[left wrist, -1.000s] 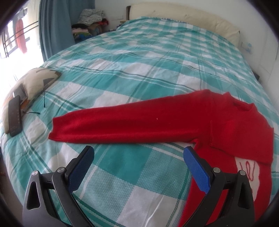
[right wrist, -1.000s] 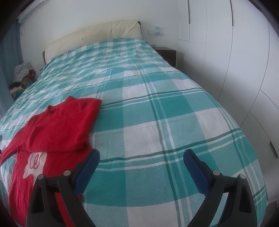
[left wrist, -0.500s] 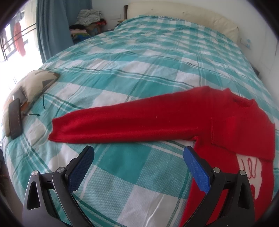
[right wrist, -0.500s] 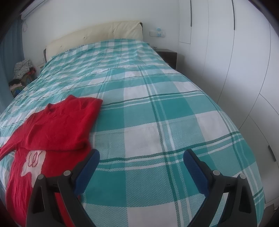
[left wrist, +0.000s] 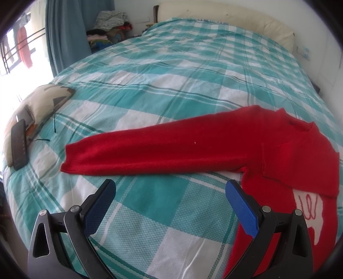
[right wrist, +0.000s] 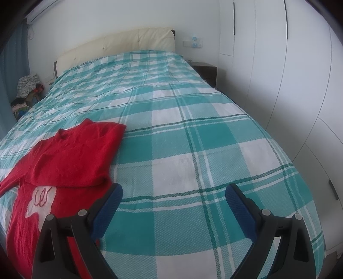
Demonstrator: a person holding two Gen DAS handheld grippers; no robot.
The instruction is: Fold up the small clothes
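Observation:
A small red knit sweater [left wrist: 278, 154] with a white motif [left wrist: 308, 206] lies flat on the bed. One sleeve [left wrist: 163, 150] stretches out to the left; the other sleeve is folded across the chest [right wrist: 72, 163]. My left gripper [left wrist: 170, 199] is open and empty, hovering just in front of the outstretched sleeve. My right gripper [right wrist: 173, 201] is open and empty above the bedspread, to the right of the sweater [right wrist: 64, 171], with its left finger over the sweater's edge.
The bed has a teal and white checked spread [left wrist: 171, 75]. A patterned cushion [left wrist: 42, 100] with a dark phone [left wrist: 19, 148] lies at its left edge. A clothes pile [left wrist: 109, 19] and curtain stand beyond. White wardrobes [right wrist: 289, 85] line the right side.
Both grippers have drifted slightly; the sweater sits a little further right in the right wrist view. The sweater itself has not moved and both grippers stay open.

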